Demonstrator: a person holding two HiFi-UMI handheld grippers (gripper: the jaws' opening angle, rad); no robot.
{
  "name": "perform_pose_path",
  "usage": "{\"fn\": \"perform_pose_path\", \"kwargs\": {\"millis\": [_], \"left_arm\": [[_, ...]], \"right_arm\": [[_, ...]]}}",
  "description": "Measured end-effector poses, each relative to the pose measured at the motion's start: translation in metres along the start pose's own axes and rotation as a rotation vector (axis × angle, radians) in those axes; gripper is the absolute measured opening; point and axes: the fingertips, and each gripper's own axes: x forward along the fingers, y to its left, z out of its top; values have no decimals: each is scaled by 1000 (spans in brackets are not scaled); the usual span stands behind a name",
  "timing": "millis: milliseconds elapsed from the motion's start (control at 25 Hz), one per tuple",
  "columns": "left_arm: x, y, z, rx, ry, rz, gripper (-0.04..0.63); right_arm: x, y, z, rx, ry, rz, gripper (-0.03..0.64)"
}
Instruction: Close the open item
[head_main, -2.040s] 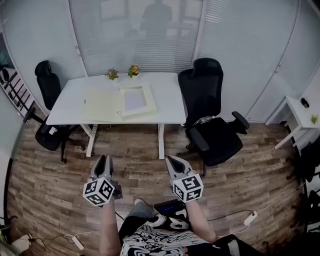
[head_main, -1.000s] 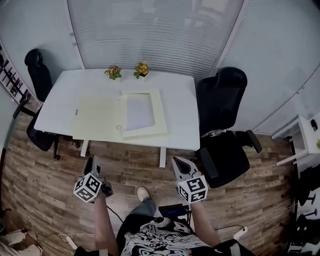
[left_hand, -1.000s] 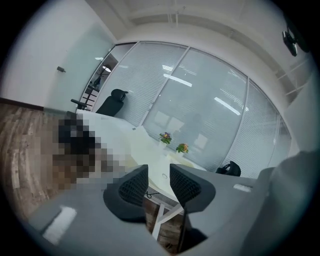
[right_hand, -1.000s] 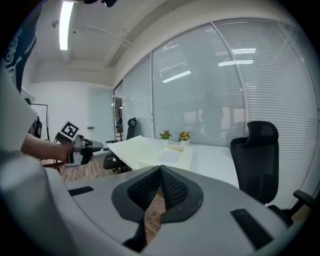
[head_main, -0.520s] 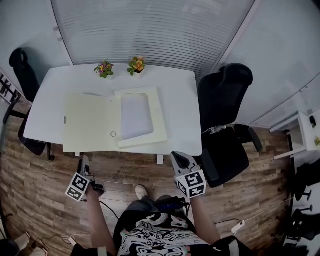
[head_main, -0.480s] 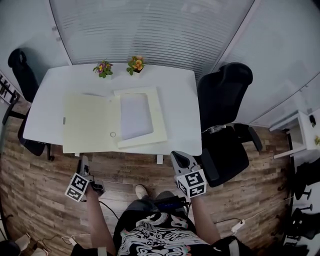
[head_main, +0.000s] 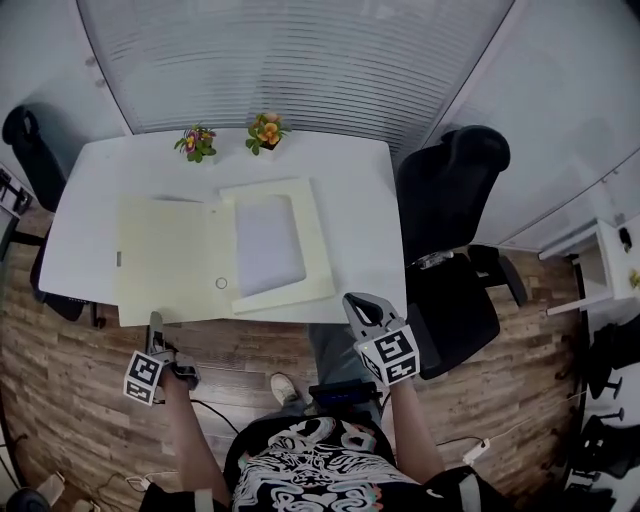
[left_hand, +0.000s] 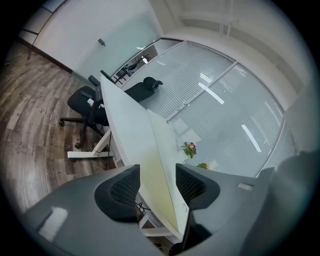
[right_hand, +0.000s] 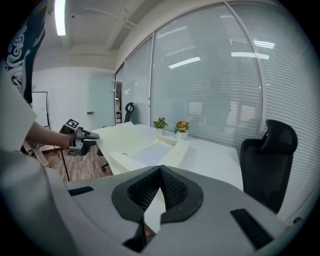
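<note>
left gripper (left_hand: 157, 175): its jaws are opening and standing wide apart, the pads pressing on nothing.
gap of the left jaws: the thin near edge of the lid (head_main: 165, 260) is showing through it, just ahead of the tips. Whether the edge is reaching in between the pads cannot be told.
right gripper (right_hand: 161, 171): its jaws are resting closed, tip against tip, with nothing between them.
box file (head_main: 310, 250): cream, lying open and flat on the white worktop (head_main: 360, 200), ahead of both pairs of jaws.
lid, placing: it is lying folded out flat straight ahead of the left jaws and well to the left of the right jaws.
tray (head_main: 300, 292): it is sitting ahead and to the left of the right jaws, its near corner close to their tips, and it is holding a pale sheet (head_main: 268, 245).
ring (head_main: 221, 284): a small one, showing between the lid and the tray, ahead and to the right of the left jaws.
flower pots (head_main: 265, 130): two are standing side by side beyond the box file, far ahead of both pairs of jaws.
office chair (head_main: 450, 250): black, standing to the right of the right jaws, beside the worktop's end.
floor (head_main: 60, 380): wood planks, lying beneath both grippers.
</note>
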Motion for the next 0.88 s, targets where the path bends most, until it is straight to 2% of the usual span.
{"fn": "perform_pose_path", "kwargs": {"millis": [160, 320, 480, 560, 680, 880], "left_arm": [[11, 2, 10, -39, -31, 26, 207], [12, 7, 22, -66, -101, 55, 155], [14, -4, 20, -126, -153, 8, 84], [18, -10, 21, -116, -173, -10, 29], [18, -10, 21, -83, -182, 6, 26], [20, -7, 22, -89, -180, 24, 23]], "right_arm": [[34, 4, -13, 9, 36, 68, 2], [63, 1, -19, -37, 93, 148, 3], [64, -9, -28, -10, 104, 159, 3], [64, -7, -29, -22, 87, 179, 3], [64, -1, -34, -27, 66, 192, 3], [64, -1, -37, 24, 48, 180, 3]]}}
